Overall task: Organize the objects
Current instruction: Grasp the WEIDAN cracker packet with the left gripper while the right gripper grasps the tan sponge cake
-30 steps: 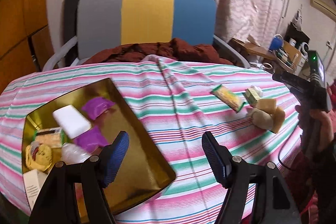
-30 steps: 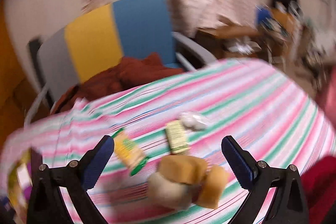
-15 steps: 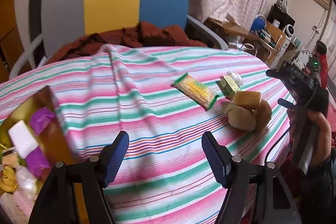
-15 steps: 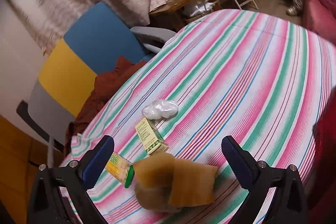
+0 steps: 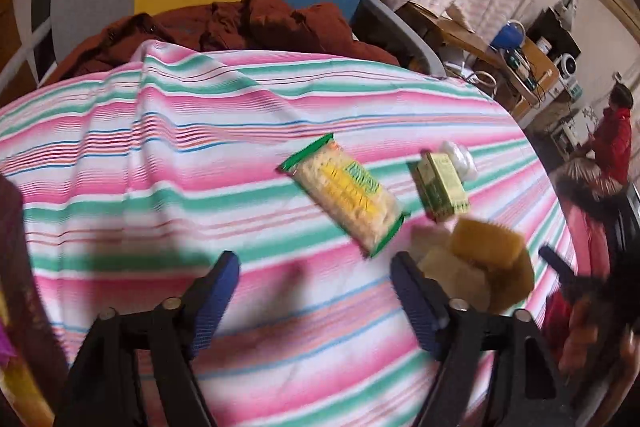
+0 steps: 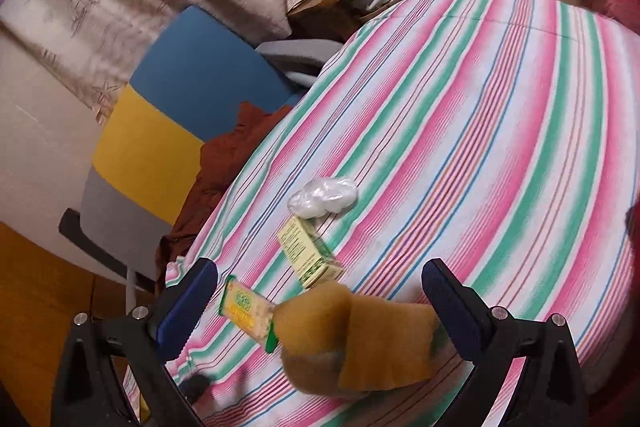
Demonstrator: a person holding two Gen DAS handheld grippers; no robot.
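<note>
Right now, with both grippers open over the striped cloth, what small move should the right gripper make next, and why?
Probably lower the right gripper a little and close on the tan plush item. Its jaws are open and empty, and the plush already lies between them, nearer than the green box or the snack packet. The left gripper is open over bare cloth.

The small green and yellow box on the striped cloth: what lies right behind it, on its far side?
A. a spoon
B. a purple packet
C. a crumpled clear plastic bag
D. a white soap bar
C: in the right wrist view a crumpled clear plastic bag lies just beyond the small box.
</note>
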